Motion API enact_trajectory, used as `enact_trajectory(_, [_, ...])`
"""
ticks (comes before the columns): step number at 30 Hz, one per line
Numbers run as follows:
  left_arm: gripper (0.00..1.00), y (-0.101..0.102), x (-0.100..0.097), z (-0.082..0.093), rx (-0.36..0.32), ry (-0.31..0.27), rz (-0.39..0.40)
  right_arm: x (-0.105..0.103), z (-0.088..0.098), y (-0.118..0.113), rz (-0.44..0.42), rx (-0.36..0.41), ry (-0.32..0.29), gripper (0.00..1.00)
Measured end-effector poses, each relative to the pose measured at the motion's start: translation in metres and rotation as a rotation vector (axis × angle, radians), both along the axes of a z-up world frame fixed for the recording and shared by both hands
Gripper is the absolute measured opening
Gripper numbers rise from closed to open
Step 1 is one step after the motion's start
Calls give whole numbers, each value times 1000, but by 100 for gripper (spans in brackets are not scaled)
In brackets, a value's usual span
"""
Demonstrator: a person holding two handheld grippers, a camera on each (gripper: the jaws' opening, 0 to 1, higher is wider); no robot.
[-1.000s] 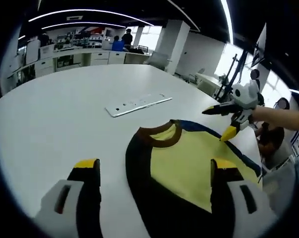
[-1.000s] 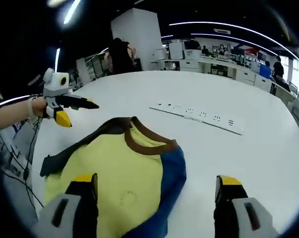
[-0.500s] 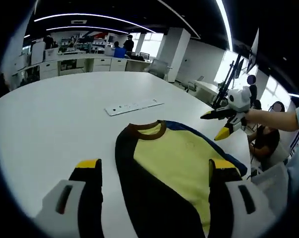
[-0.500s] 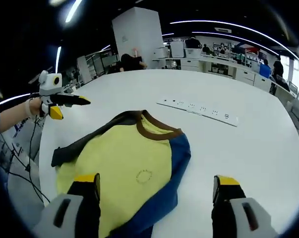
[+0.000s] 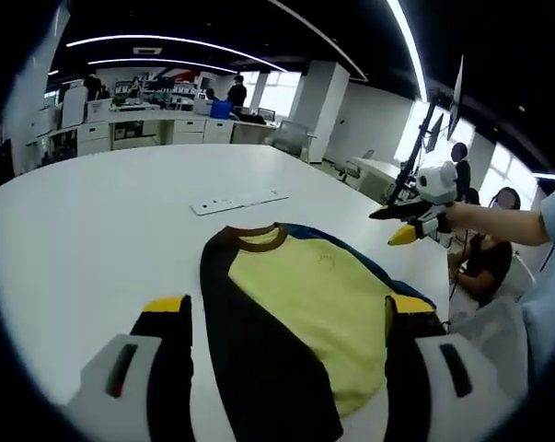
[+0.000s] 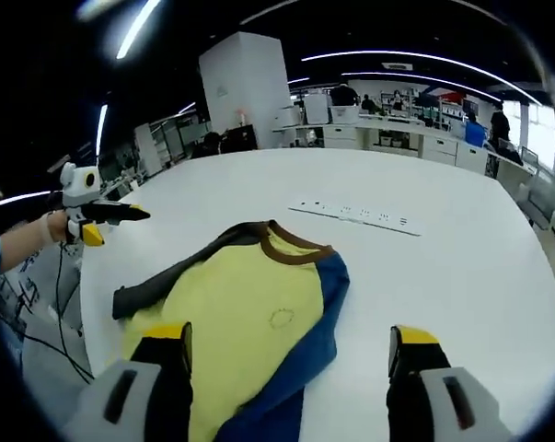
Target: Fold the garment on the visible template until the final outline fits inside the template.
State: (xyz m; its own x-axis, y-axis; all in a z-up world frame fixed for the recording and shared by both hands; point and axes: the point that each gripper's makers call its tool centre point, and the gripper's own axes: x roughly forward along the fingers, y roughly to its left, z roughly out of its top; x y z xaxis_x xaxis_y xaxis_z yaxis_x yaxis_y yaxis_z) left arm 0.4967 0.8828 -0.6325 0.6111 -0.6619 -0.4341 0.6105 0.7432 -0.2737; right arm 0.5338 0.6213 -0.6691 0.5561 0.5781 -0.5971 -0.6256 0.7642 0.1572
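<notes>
A yellow garment (image 5: pixel 305 295) with a brown collar, a black sleeve and a blue sleeve lies flat on the white table (image 5: pixel 93 230). My left gripper (image 5: pixel 288 308) hovers open above its near part, jaws wide apart and holding nothing. Beyond the garment's blue side, a hand holds my right gripper (image 5: pixel 385 228) in the air, jaws parted. In the right gripper view the garment (image 6: pixel 249 308) lies ahead and left of my open right gripper (image 6: pixel 288 336). There my left gripper (image 6: pixel 121 226) hangs off the table's left edge in a hand, clear of the cloth.
A white power strip (image 5: pixel 238 201) lies on the table past the collar, also in the right gripper view as the power strip (image 6: pixel 355 216). A person sits beyond the table's edge (image 5: pixel 484 258). Desks, shelves and people stand far behind.
Both cameras have drawn back from the garment, which now looks smaller and further off. Each gripper has moved away from the cloth; both stay open and empty.
</notes>
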Motion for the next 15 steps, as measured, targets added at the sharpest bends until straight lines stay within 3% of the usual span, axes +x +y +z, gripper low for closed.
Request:
enact_trajectory(8, [82, -7, -16, 2, -2, -15, -14, -28, 2, -18, -28, 16, 0, 88])
enact_trajectory(15, [82, 0, -27, -1, 12, -17, -11, -48, 0, -41, -64, 4, 9, 86])
